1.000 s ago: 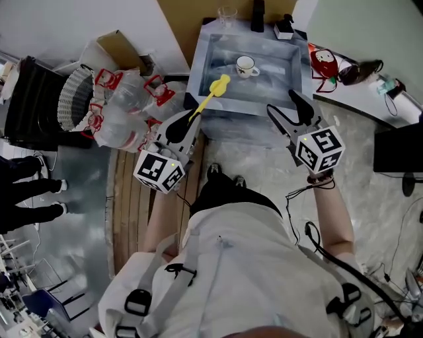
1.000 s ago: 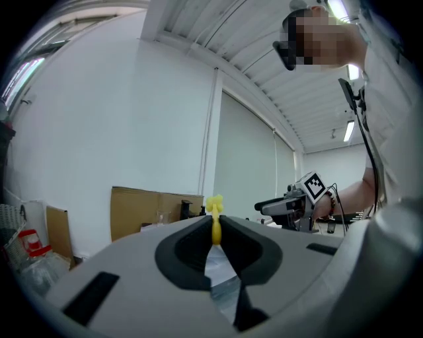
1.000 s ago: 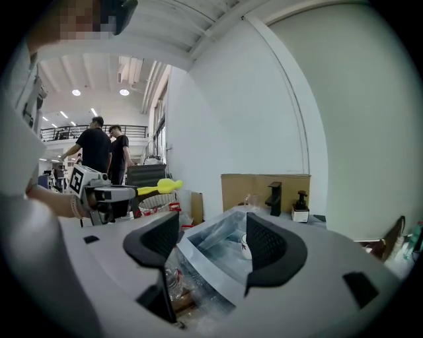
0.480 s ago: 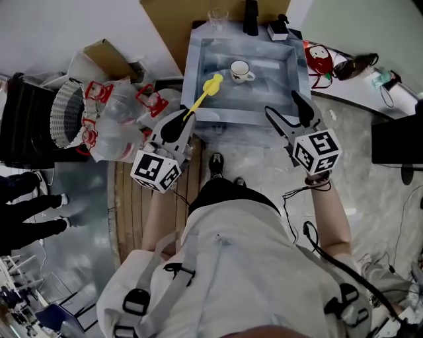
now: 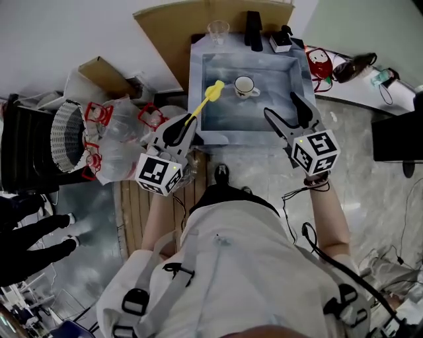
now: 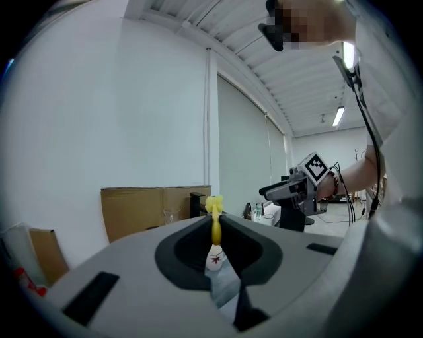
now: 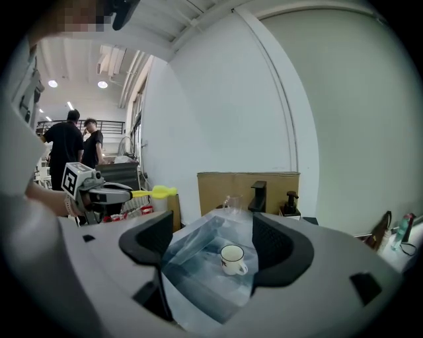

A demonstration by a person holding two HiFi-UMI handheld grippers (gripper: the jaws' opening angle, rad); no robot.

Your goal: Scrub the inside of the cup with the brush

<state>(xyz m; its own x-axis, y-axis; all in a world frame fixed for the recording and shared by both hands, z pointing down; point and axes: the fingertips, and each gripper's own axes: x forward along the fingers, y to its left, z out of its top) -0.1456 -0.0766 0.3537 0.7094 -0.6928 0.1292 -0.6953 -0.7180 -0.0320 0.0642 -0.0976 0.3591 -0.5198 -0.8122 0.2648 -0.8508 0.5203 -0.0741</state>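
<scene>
Left gripper view: the left tool (image 6: 215,228) is clamped on the handle of a yellow brush (image 6: 214,210). The brush head sticks out past the tool's tips, and a white cup (image 6: 213,259) shows farther ahead, in line with the jaws.

In the head view, the left tool (image 5: 187,122) is held at the near left corner of a sink (image 5: 271,69). The brush (image 5: 205,100) slants ahead of it over the sink, its head close beside the cup (image 5: 244,85) but outside it. The cup stands upright on the sink floor, handle turned toward the right tool (image 5: 283,109).

That tool is held at the sink's near right edge. In the right gripper view, the right tool (image 7: 211,231) has its jaws wide apart with nothing gripped, and the cup (image 7: 232,259) sits well ahead of them.

Beyond the cup, on the sink's far rim, are a clear glass (image 5: 217,30), a black tap (image 5: 254,20) and a soap pump (image 5: 283,39). Plastic bags (image 5: 115,142) lie on the floor out to the left tool's left.
</scene>
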